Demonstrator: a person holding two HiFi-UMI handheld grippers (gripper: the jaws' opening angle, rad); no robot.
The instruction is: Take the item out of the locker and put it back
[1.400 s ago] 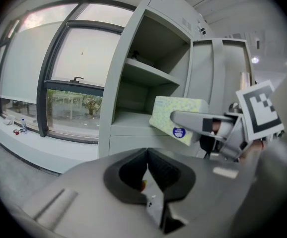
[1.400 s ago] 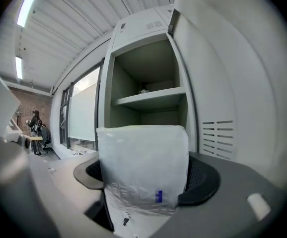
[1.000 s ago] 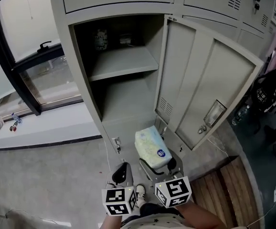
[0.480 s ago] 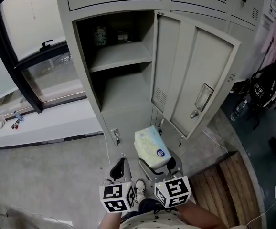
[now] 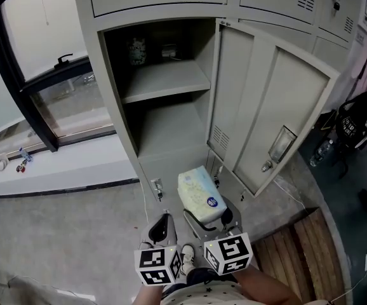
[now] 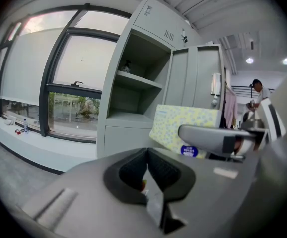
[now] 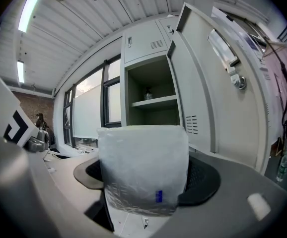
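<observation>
Left gripper [image 6: 147,168] clenched, jaws together, low at 6 o'clock in the head view. Just at its 3 o'clock, right gripper [image 5: 210,220] grasping the tissue pack [image 5: 198,192]: a soft plastic-wrapped block, pale with a yellow dotted print and a round blue label on its side. The pack is outside the locker [image 5: 107,94], at 6 o'clock from the open compartment. Door [image 5: 269,113] stands open at 3 o'clock.

The pack [image 5: 201,194] sits before the locker [image 5: 171,131], between the jaws of the right gripper [image 5: 209,218] — the left gripper [image 5: 162,229] is just left of it. The door [image 5: 279,107] stands right of the locker, the window [image 5: 63,100] left.
</observation>
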